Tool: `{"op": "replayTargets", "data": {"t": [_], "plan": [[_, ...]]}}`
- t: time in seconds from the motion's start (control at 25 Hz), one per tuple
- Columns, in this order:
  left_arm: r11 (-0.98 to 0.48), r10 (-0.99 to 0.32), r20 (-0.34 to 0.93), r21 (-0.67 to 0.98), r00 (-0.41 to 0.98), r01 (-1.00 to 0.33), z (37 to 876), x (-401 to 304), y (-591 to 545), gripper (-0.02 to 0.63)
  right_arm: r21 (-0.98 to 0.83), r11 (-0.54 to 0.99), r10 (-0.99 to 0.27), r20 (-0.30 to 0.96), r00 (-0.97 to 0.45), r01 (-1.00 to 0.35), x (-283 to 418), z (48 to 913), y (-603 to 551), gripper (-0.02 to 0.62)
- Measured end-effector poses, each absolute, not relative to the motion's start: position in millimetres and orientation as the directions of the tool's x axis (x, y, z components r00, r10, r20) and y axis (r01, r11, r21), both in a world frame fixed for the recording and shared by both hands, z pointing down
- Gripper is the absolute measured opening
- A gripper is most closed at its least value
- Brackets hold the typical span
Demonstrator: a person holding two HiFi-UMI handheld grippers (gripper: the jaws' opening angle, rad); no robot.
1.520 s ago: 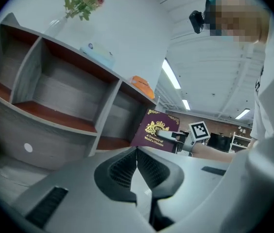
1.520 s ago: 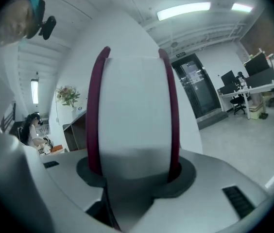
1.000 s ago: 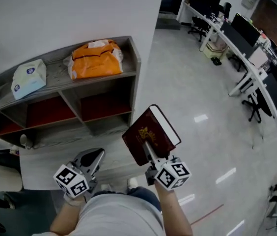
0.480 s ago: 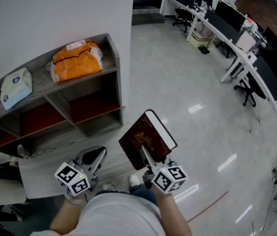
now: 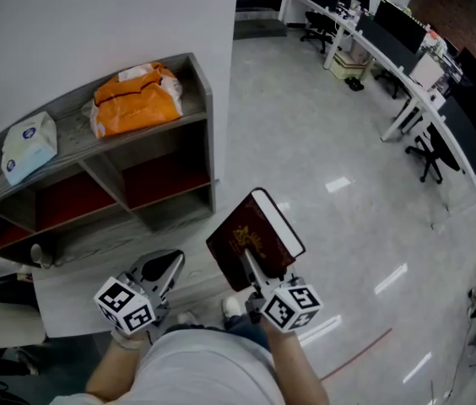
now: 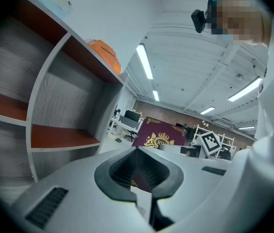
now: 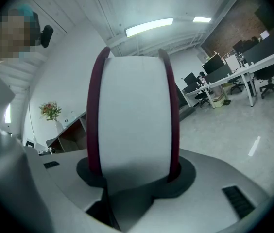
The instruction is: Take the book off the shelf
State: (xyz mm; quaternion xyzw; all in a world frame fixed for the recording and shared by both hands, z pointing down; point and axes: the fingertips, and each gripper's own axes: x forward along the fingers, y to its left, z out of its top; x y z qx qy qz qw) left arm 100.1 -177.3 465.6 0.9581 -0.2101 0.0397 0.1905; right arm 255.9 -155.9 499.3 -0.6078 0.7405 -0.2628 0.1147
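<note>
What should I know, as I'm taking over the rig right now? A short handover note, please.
Right hand-held gripper: shut on the book, held over the floor.
Left hand-held gripper: shut, empty.
Shelf: off to the left, apart from the book.
Done: the book is off the shelf.
Left: probably only setting it down; no spot for it shows.

Grip: my right gripper (image 7: 134, 177) clamped a thick book with maroon covers and white page edges (image 7: 134, 120), one jaw on each cover.
Book: upright, page edge facing me.
Left background: grey wooden shelf unit (image 7: 71, 135); flowers in a vase (image 7: 49, 109) above it.
Right background: white office desks (image 7: 253, 57).
</note>
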Motion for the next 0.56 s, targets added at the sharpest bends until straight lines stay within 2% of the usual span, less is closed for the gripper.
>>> {"op": "replayTargets", "data": {"t": [0.56], "plan": [[-0.816,-0.425,0.164,0.356,0.890,-0.455,465,85,-187,0.015,-0.510,0.152,-0.951,0.157,-0.266,-0.846,243,498,-172,0.216]]}}
